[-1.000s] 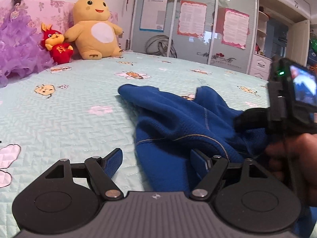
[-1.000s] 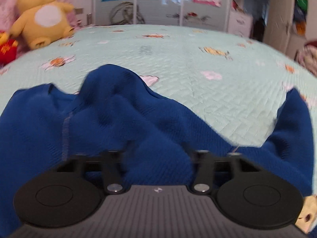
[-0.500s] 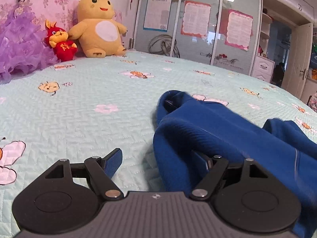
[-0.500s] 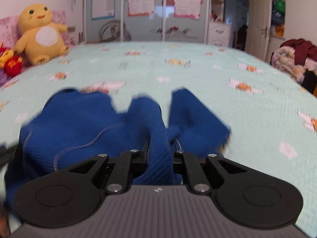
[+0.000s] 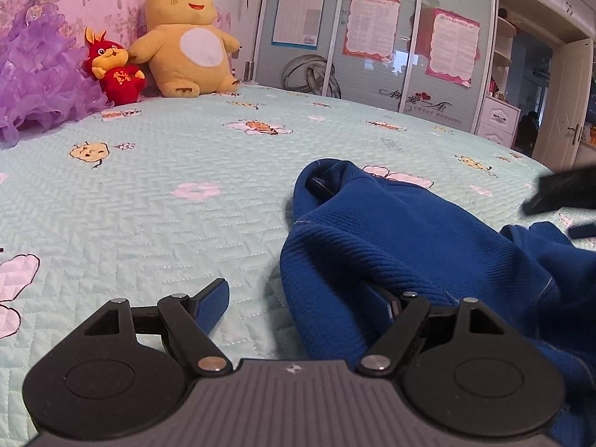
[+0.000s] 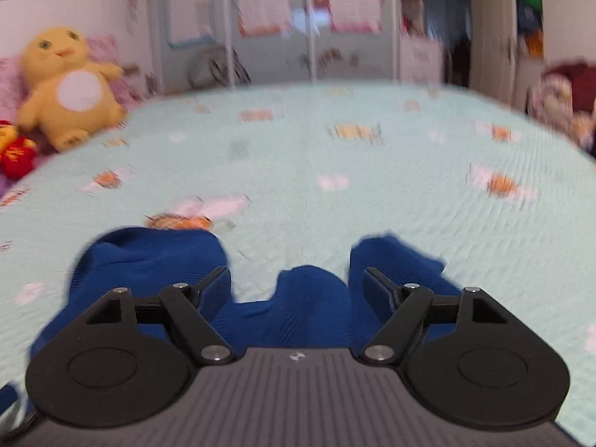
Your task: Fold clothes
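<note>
On the mint green quilted bed cover (image 5: 156,201): blue knit sweater (image 5: 409,246), bunched up, soft and floppy. Left gripper (image 5: 298,298) wide open at its edge. Right gripper (image 6: 296,287) opening, pads off cloth. Best grabbed by hem corners.

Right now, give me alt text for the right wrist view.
The right tool hangs over a crumpled blue garment on a pale green quilted bed, jaws opening, a fold between them untouched. Blurred behind: a yellow plush toy and wardrobe doors.

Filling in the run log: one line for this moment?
left gripper: open | right gripper: opening, empty | blue garment: crumpled on bed
</note>
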{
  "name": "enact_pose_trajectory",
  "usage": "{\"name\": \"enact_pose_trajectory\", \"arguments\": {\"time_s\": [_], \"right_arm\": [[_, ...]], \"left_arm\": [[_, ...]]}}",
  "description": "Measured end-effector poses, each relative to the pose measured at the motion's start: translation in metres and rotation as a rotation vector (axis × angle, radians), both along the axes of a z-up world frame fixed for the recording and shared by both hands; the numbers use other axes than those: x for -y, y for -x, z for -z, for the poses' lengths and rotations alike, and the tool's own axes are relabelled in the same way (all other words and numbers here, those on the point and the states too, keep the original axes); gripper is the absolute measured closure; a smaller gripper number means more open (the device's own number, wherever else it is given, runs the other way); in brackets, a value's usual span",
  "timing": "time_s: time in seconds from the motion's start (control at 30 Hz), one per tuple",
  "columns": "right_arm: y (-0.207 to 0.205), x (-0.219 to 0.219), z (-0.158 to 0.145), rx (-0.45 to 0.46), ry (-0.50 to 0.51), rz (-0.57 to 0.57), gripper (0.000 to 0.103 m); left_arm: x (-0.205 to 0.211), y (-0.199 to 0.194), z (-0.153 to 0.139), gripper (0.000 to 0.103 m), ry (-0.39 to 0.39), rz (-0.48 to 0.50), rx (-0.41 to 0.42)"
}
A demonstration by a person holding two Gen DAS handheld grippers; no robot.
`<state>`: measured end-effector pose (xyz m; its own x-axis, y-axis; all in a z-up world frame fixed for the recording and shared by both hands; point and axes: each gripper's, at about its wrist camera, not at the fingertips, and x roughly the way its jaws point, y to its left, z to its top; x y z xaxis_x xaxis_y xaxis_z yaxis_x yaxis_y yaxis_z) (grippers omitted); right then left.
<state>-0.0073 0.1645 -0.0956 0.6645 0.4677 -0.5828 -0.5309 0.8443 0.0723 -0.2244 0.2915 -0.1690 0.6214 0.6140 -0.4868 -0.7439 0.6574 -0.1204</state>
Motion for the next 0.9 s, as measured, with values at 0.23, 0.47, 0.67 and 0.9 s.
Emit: {"name": "enact_pose_trajectory", "arguments": {"time_s": [0.23,0.47,0.67,0.9], "right_arm": [[-0.018,-0.013,0.041,-0.187,0.072,0.036,0.087],[-0.019,0.063,-0.05,0.057,-0.141,0.177,0.092],[-0.003,0.163,-0.11,0.235,-0.218,0.33,0.088],[0.043,0.172,0.032,0.018,0.032,0.373,0.072]], "left_arm": [[0.002,-0.003,0.0,0.023,0.001,0.002,-0.008],[0.01,-0.003,-0.002,0.022,-0.025,0.021,0.001],[0.029,-0.004,-0.009,0.014,-0.081,0.117,0.042],[0.039,-0.014,-0.005,0.014,-0.06,0.189,0.016]]}}
